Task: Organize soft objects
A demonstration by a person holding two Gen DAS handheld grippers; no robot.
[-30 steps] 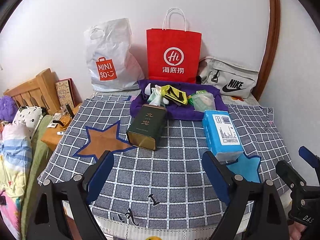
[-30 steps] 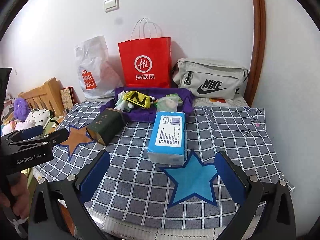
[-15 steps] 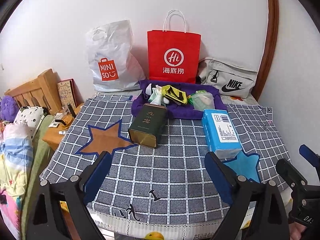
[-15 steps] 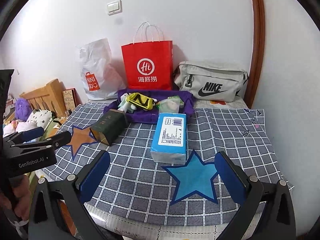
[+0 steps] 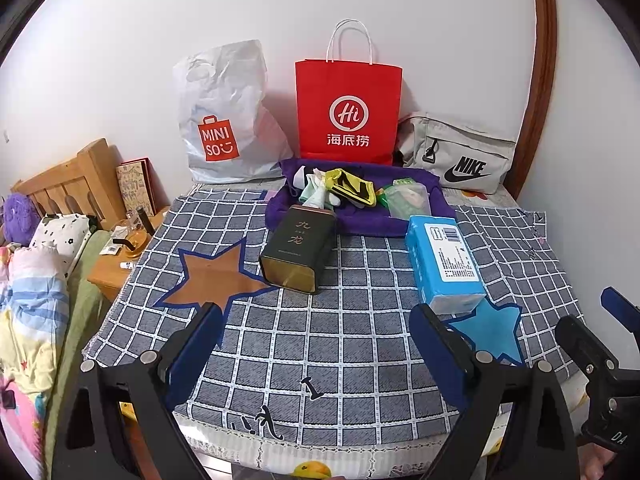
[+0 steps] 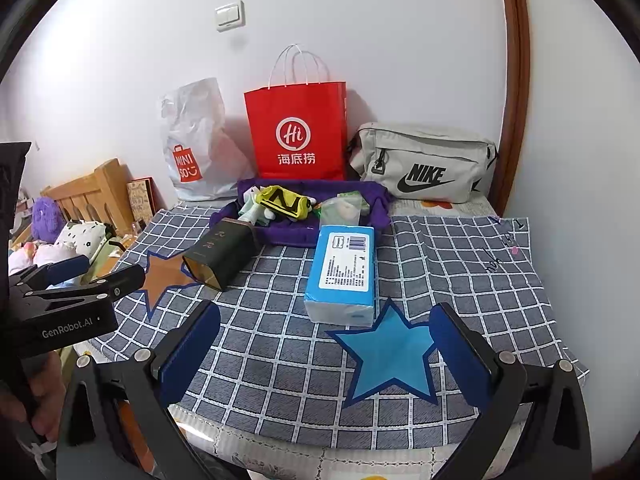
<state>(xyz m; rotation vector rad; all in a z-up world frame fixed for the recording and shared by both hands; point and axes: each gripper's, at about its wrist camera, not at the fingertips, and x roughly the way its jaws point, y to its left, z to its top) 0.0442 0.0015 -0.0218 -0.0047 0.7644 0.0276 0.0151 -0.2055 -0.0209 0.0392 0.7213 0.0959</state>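
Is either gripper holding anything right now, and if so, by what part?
Nothing is held. The left gripper and the right gripper are both open and empty, short of the tissue pack and dark tin.

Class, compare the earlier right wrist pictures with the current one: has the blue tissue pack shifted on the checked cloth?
No. The blue tissue pack lies just behind the blue star patch, as before; only the camera view shifts slightly.
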